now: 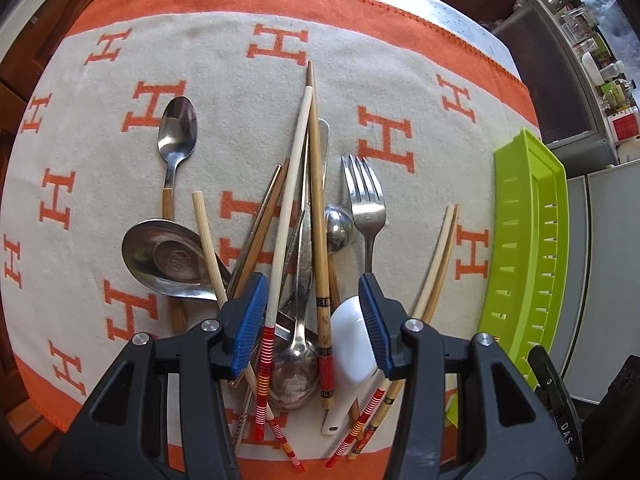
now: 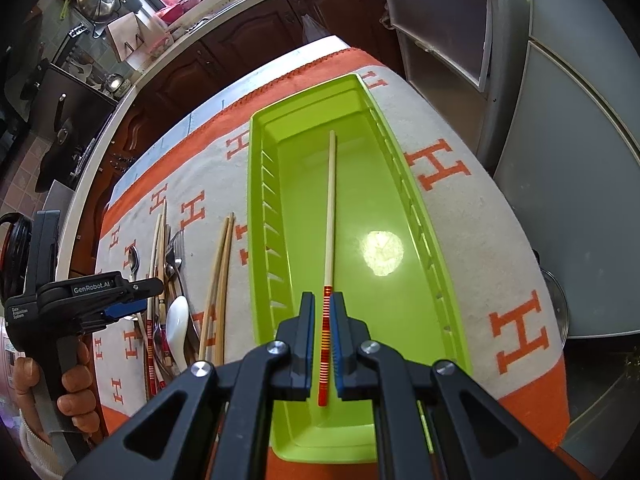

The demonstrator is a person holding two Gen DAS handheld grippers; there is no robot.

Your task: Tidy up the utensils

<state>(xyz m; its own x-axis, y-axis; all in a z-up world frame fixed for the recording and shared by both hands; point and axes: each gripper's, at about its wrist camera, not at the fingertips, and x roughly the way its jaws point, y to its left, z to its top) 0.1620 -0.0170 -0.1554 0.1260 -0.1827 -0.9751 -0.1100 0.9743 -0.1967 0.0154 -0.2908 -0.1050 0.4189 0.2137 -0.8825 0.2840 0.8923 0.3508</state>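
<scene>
The green tray [image 2: 360, 240] fills the centre of the right wrist view, with one red-banded chopstick [image 2: 329, 248] over its floor. The right gripper [image 2: 325, 340] pinches that chopstick's striped end. The left gripper [image 1: 316, 316] spreads wide above the utensil pile [image 1: 304, 240], lower centre, grasping nothing.

Green tray [image 2: 404, 216] on blanket, one pale chopstick [image 2: 329, 216] with red-striped end lying lengthwise inside — tip toward 12 o'clock. Utensil pile [image 1: 304, 264] at tray's 9 o'clock: spoons, fork, chopsticks — crossed, overlapping.
</scene>
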